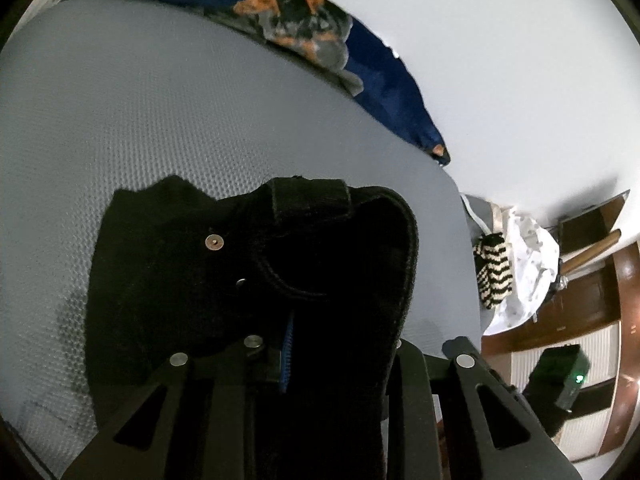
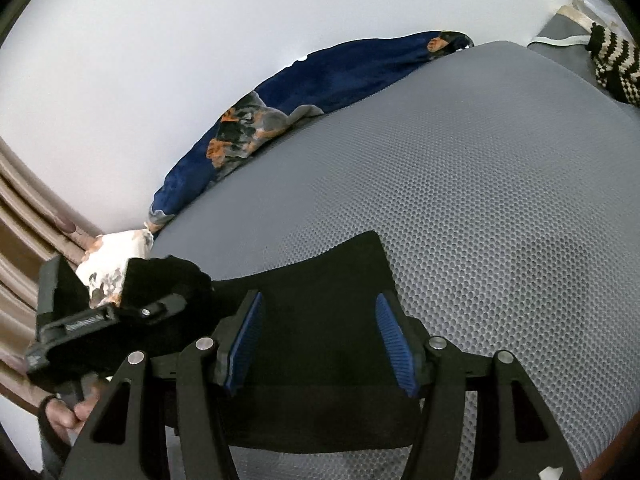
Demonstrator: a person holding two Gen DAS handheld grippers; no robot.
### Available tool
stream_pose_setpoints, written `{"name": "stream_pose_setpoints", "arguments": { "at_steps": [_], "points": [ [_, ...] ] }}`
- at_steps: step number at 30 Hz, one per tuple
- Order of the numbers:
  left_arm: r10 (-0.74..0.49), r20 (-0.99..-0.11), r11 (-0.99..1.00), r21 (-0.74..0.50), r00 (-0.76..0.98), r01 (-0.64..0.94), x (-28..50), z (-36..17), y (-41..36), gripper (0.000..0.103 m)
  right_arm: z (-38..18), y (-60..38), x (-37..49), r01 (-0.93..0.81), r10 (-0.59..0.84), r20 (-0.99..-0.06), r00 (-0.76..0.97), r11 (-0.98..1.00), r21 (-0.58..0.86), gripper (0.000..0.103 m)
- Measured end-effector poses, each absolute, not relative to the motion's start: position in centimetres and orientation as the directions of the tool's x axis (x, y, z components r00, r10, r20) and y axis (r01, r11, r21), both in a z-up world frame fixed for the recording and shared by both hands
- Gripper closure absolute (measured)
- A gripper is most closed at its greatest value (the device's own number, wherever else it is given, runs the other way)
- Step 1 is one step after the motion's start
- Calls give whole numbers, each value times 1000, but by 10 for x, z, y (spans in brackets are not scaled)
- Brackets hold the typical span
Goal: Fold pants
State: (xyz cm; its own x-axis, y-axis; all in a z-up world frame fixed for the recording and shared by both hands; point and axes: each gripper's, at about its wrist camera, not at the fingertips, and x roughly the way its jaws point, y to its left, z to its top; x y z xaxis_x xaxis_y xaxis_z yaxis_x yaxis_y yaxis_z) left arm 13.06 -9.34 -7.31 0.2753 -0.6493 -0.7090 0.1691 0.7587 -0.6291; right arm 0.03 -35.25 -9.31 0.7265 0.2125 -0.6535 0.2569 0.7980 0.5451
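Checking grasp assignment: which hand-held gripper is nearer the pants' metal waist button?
Left. The left hand-held gripper is shut on the black pants just below the button. The right hand-held gripper stands open over another fold; no button shows there.

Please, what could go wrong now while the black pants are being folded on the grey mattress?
1. The left gripper pinches only a bunched part of the pants; the fabric may slip out and the fold fall back.
2. The right gripper stands open over the cloth, gripping nothing, so that side could drag or wrinkle.
3. The pants lie near the mattress edge and might slide off.
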Motion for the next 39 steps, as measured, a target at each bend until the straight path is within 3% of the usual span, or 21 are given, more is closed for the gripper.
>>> {"name": "stream_pose_setpoints", "arguments": {
  "at_steps": [3,5,7,10,17,24,31,39],
  "points": [
    [-637,-727,771,-606,256,196,129,-78,-101,76,-94,-354,0,257,216,-652,726,795,550,46],
    [-631,-736,776,-592,246,219,127,-79,-106,68,-95,-357,-2,262,217,-650,728,789,556,46],
    [-637,-732,770,-589,240,245,123,-77,-107,50,-96,-358,-3,265,216,-651,728,786,558,46],
    [-681,-695,731,-621,233,282,118,-69,-105,40,-100,-360,-1,272,222,-656,722,780,563,46],
    [-594,-722,803,-511,355,307,112,-55,-72,39,-119,-354,7,229,336,-657,675,751,619,46],
    [-453,-784,891,-410,424,193,113,-76,-13,39,-150,-343,38,132,517,-651,556,718,683,46],
    [-385,-824,920,-381,416,94,112,-100,26,39,-169,-339,74,83,551,-701,454,757,648,46],
    [-368,-848,921,-388,381,27,111,-114,38,39,-184,-340,107,30,646,-615,453,678,735,46]
  ]
}}
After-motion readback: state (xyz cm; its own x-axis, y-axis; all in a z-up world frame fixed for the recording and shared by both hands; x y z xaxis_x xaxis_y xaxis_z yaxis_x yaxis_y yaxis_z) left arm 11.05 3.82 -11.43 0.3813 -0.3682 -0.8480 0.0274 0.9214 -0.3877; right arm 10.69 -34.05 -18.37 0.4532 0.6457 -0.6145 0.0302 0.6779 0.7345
